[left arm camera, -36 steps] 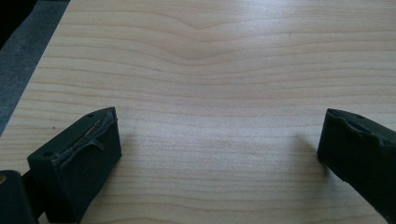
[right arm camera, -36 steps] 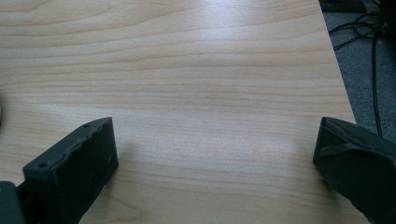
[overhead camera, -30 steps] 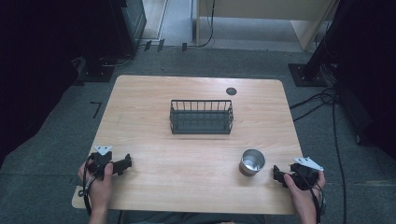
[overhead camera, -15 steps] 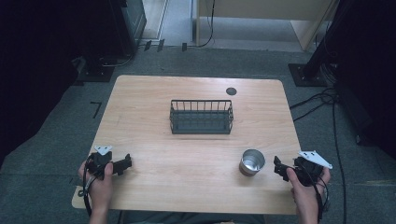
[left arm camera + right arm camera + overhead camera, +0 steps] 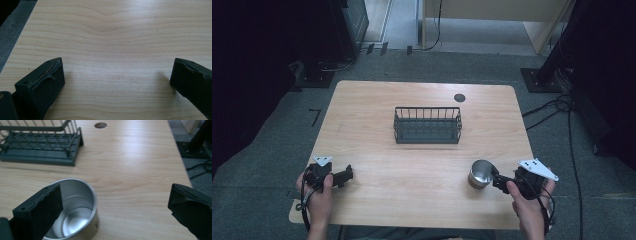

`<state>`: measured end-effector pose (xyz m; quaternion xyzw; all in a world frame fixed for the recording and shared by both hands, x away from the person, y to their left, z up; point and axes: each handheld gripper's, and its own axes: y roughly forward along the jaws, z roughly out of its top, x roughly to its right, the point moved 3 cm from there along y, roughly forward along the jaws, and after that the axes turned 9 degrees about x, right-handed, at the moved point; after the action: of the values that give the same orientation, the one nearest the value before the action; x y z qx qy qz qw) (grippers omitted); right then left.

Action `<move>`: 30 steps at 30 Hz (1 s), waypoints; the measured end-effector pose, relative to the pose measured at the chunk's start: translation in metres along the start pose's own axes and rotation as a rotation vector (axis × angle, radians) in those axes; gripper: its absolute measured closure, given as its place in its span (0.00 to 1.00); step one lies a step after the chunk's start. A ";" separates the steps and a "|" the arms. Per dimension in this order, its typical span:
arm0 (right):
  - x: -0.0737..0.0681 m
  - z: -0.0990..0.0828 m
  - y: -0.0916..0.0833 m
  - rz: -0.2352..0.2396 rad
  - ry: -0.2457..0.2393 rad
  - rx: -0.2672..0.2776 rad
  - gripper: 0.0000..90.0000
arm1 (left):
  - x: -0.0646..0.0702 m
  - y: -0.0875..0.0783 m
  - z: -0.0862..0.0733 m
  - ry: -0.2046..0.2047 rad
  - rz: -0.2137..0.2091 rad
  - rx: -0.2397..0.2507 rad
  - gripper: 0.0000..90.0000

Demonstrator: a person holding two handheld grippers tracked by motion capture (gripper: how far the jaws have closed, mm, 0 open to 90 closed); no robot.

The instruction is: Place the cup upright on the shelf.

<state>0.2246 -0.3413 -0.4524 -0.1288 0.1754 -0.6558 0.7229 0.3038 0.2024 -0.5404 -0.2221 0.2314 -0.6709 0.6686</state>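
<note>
A shiny empty metal cup (image 5: 480,173) stands upright on the wooden table (image 5: 422,155) at the front right. My right gripper (image 5: 495,180) is just right of it, jaws open. In the right gripper view the cup (image 5: 75,205) sits at the lower left, and the gripper (image 5: 115,212) has its left jaw over the cup's near rim and its right jaw well clear of it. My left gripper (image 5: 347,175) rests at the front left, open over bare wood (image 5: 117,80). A dark wire basket (image 5: 427,125) stands at the table's middle.
A small round hole (image 5: 459,97) lies in the tabletop behind the basket (image 5: 40,145), and it shows again (image 5: 100,125) in the right gripper view. Cables (image 5: 557,107) and dark stands sit on the floor to the right of the table.
My right gripper has moved left and slightly forward, closing in on the cup's right side. The left gripper, cup and basket have stayed put.
</note>
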 end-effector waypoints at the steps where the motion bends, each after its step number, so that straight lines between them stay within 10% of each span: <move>1: -0.004 0.000 0.001 0.008 0.000 -0.002 0.00 | 0.000 0.000 0.000 0.000 0.000 0.000 0.00; 15: -0.040 -0.017 0.020 0.105 0.003 -0.029 0.00 | 0.000 0.000 0.000 0.000 0.000 0.000 0.00; 30: -0.044 -0.040 0.042 0.090 0.029 -0.080 0.00 | 0.000 0.000 0.000 0.001 0.000 0.000 0.00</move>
<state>0.2420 -0.2915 -0.5024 -0.1401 0.2177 -0.6169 0.7433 0.3038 0.2025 -0.5404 -0.2220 0.2317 -0.6709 0.6686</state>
